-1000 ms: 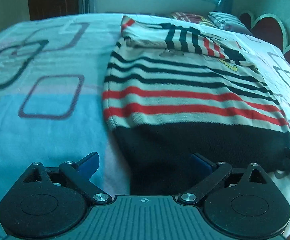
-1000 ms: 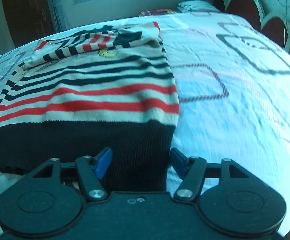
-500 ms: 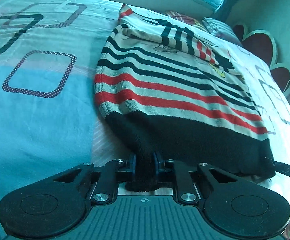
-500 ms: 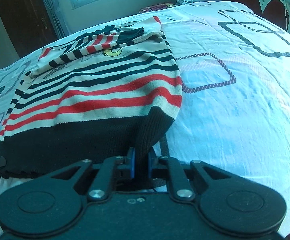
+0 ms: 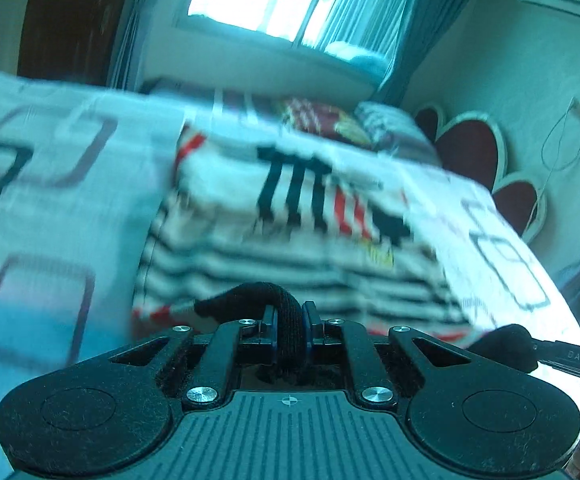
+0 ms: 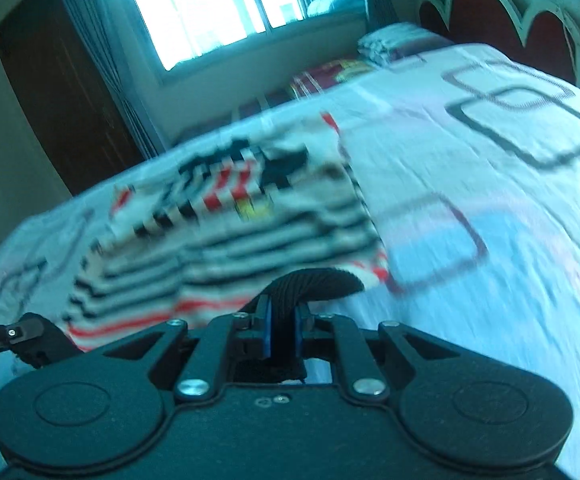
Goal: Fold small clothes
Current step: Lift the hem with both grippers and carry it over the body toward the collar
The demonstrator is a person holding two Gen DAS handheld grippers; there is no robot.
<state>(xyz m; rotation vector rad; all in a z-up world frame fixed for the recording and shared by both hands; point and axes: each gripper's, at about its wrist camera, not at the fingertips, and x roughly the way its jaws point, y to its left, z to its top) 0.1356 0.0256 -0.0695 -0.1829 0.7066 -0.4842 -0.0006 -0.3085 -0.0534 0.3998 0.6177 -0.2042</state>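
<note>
A striped knit sweater [image 5: 290, 248] in cream, black and red lies on the bed, its folded sleeves on top. Its black hem [image 5: 250, 300] is lifted at both lower corners. My left gripper [image 5: 289, 316] has the left hem corner between its pads, and its jaws are closing on it. My right gripper [image 6: 281, 320] is shut on the right hem corner [image 6: 318, 280] of the sweater [image 6: 230, 240]. The right gripper's tip [image 5: 546, 354] also shows at the left wrist view's right edge, pinching black hem. Both views are blurred by motion.
The bed sheet [image 5: 50, 200] is pale blue and white with square outlines, and stretches wide to the right [image 6: 490, 200]. Pillows [image 5: 390, 128] and a red folded cloth [image 5: 322, 120] lie at the far end. A scalloped headboard [image 6: 530, 20] and a bright window [image 6: 194, 8] stand behind.
Both grippers closed on the black hem corners and rose, lifting the hem off the bed. Both cameras tilted upward, so the window and wall now fill the top.
</note>
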